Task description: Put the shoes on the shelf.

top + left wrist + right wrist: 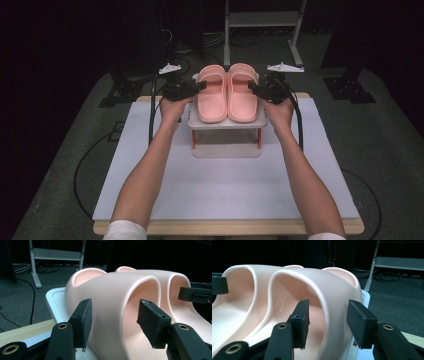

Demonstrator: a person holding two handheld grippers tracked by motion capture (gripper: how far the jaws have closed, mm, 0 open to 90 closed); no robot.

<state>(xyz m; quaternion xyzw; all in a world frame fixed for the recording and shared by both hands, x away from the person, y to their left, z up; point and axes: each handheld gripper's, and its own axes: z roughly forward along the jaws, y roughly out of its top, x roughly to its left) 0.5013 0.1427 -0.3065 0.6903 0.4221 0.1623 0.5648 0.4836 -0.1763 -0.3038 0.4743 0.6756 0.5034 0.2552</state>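
Observation:
A pair of pink slide slippers rests side by side on a small white two-level rack (pixel 227 123) with red legs. My left gripper (pixel 201 85) is at the outer side of the left slipper (pixel 212 97). In the left gripper view the left gripper (pixel 117 322) is open, its jaws either side of the strap wall of the left slipper (pixel 117 290), one outside and one inside. My right gripper (pixel 251 88) mirrors this at the right slipper (pixel 242 97). In the right gripper view the right gripper (pixel 331 321) is open astride the strap of the right slipper (pixel 324 282).
The rack stands at the far middle of a white mat (pixel 225 190) on a wooden table. Beyond the table is dark carpet with cables and a metal stand (pixel 260 20). Black stand feet (pixel 350 90) sit off to the right.

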